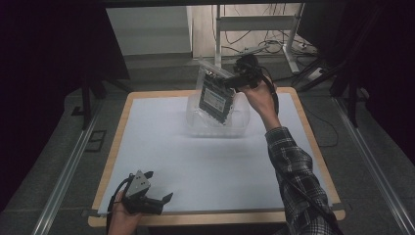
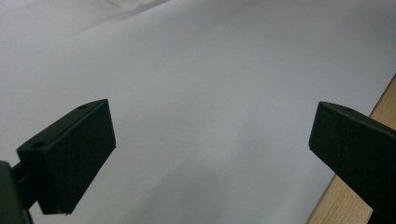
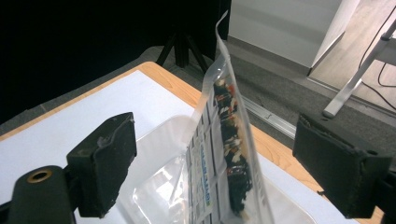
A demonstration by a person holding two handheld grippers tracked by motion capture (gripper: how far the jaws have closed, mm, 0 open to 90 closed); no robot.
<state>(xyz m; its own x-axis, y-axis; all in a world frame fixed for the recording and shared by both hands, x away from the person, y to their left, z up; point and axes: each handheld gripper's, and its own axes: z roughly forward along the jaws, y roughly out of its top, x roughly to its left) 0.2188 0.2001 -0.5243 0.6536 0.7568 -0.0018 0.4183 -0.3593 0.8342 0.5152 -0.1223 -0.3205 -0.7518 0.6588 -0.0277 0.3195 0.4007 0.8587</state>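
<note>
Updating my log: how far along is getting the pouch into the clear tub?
Apparently done: the pouch stands tilted in the clear tub. In hand: the right tool straddles its top, jaws open, not gripping. Left to do: pull that tool away. The left tool sits open.

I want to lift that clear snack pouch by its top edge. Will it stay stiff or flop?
The pouch is thin clear film, so it probably bends. Its dark contents sit low, likely making it hang bottom-heavy. Standing in the clear tray, it may tip if nudged.

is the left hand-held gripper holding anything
No, the left hand-held gripper has its jaws wide apart with only the white table cover between them.
</note>
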